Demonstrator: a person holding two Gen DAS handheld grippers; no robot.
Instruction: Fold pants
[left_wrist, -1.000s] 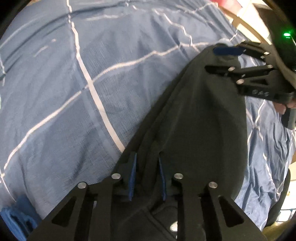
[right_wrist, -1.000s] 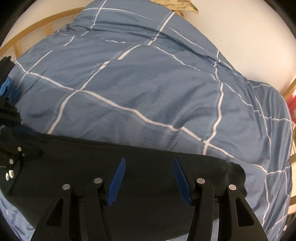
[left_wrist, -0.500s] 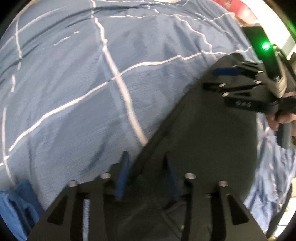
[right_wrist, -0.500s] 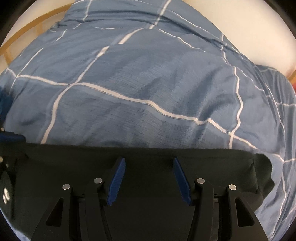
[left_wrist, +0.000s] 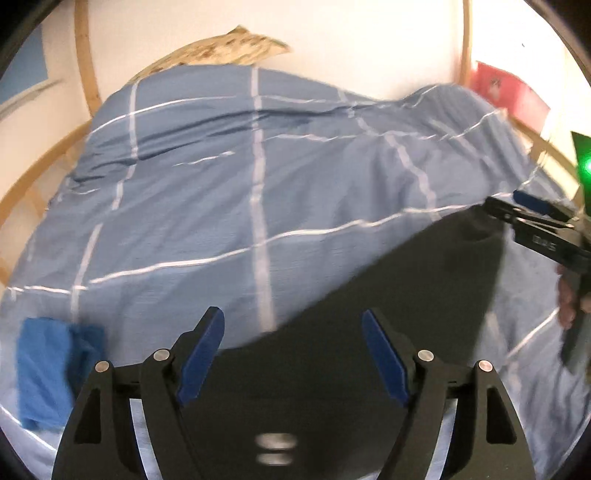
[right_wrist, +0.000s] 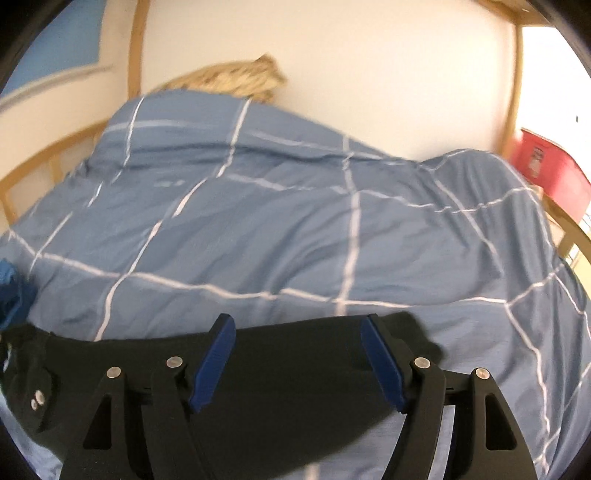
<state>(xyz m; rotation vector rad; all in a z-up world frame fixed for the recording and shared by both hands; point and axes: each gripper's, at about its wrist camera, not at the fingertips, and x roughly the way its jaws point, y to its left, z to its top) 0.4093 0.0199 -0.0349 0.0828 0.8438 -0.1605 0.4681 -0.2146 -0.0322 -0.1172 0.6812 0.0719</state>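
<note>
The black pants (left_wrist: 399, 295) lie flat on the blue checked duvet (left_wrist: 258, 177), stretching from under my left gripper toward the right edge. My left gripper (left_wrist: 293, 354) is open, its blue pads wide apart above the near end of the pants. My right gripper (right_wrist: 297, 356) is open too, over the pants (right_wrist: 288, 373) in its own view. It also shows at the right edge of the left wrist view (left_wrist: 532, 212), by the far end of the pants.
A folded blue cloth (left_wrist: 51, 369) lies on the duvet at lower left. A wooden bed rail (left_wrist: 86, 66) curves around the bed. A patterned pillow (left_wrist: 221, 48) rests against the white wall. A red box (right_wrist: 546, 166) stands at the far right.
My left gripper has let go of the pants and opened wide. Both grippers have lifted and tilted up, so the wall and bed frame have come into view. The pants lie flatter.
</note>
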